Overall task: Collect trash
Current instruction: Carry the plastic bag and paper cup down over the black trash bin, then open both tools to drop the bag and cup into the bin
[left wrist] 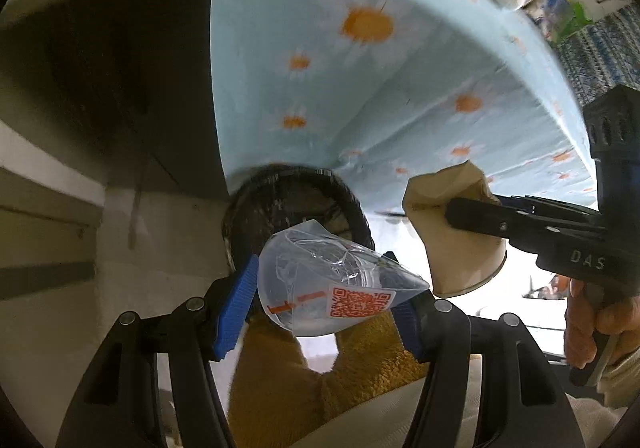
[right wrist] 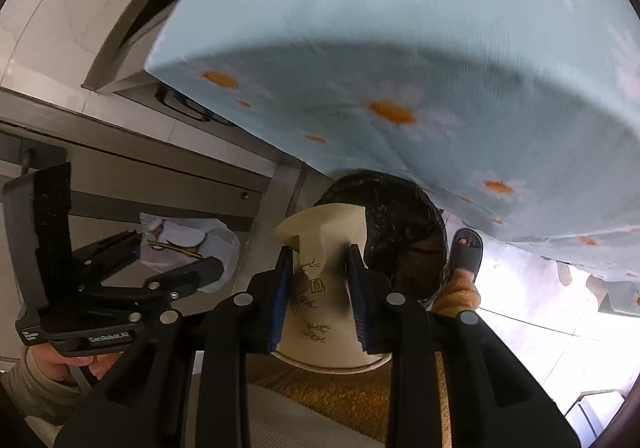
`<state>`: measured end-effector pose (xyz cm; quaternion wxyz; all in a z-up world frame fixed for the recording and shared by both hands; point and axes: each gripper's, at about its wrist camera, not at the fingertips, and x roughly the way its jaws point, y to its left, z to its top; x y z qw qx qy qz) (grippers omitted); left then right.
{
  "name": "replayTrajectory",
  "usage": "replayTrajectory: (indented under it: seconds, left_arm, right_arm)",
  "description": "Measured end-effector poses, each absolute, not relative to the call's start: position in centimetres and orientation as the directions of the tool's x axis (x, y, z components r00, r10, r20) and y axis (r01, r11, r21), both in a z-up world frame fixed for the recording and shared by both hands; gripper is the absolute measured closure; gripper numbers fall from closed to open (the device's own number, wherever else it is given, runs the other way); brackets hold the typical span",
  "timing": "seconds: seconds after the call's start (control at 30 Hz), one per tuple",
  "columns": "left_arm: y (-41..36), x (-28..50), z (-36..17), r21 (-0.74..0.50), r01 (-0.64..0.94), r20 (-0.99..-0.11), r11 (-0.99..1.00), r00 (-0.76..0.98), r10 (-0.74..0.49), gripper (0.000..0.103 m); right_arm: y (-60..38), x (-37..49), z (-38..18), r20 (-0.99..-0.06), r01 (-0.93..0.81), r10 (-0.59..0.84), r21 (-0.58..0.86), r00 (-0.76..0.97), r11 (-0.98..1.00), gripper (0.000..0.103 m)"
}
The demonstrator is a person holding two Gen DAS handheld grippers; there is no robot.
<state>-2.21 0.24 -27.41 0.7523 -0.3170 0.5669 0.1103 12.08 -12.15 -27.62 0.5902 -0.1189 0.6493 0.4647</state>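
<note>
Left wrist view. Left gripper (left wrist: 324, 302): blue pads closed part-way onto a crushed clear plastic cup (left wrist: 332, 280) bearing an orange QR label. The cup sits at centre, tipped toward a black-lined trash bin (left wrist: 256, 216) just beyond it at 12 o'clock. At 3 o'clock, the right gripper (left wrist: 460, 214) pinches a crumpled tan paper cup (left wrist: 456, 232), near the bin but off to its side. Blue daisy-print tablecloth (left wrist: 360, 68) fills 12 to 2 o'clock; its hem overhangs the bin's far rim. Table clutter at 1 o'clock is blurred beyond naming.

Right wrist view. Right gripper (right wrist: 318, 276): pads narrowed onto the waist of the paper cup (right wrist: 320, 260), which is buckled and printed with bamboo sprigs. The bin (right wrist: 392, 216) lies directly ahead at 12 o'clock, its mouth partly covered by the cup and the tablecloth (right wrist: 400, 48). Left gripper (right wrist: 168, 272) at 9 o'clock carries the plastic cup (right wrist: 188, 244), here blurred. A slippered foot (right wrist: 466, 252) stands just beside the bin at 2 o'clock.

Risks, as judged: the thin, dented plastic may slip from the pads; either cup released off-centre may strike the rim or the hanging cloth and fall to the floor. The bin's contents cannot be seen.
</note>
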Motion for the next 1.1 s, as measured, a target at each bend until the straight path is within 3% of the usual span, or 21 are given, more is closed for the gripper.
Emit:
replayTrajectory:
  seconds: [0.67, 0.7, 0.73, 0.77, 1.1]
  left_arm:
    - [-0.7, -0.3, -34.9, -0.303, -0.546, -0.952, 0.781, 0.216, -0.219, 0.042]
    - [-0.6, -0.2, -35.3, -0.309, -0.559, -0.951, 0.769, 0.206, -0.232, 0.041]
    - [-0.5, -0.3, -35.5, -0.314, -0.569, -0.949, 0.760, 0.202, -0.242, 0.030]
    - [-0.4, -0.3, -35.6, -0.318, -0.578, -0.948, 0.752, 0.202, -0.246, 0.027]
    - [0.1, -0.2, -34.8, -0.303, -0.582, -0.953, 0.754, 0.204, -0.225, 0.027]
  right_arm:
    - [-14.1, 12.2, -33.8, -0.886, -0.642, 0.370, 0.459, -0.279, 0.614, 0.072]
    - [-14.1, 12.2, -33.8, -0.887, -0.643, 0.369, 0.457, -0.278, 0.615, 0.067]
    - [-14.2, 12.3, -33.7, -0.882, -0.632, 0.376, 0.467, -0.283, 0.619, 0.062]
    - [-14.3, 12.4, -33.7, -0.878, -0.621, 0.383, 0.474, -0.286, 0.624, 0.054]
    - [-14.9, 13.4, -32.3, -0.876, -0.600, 0.408, 0.475, -0.255, 0.644, 0.053]
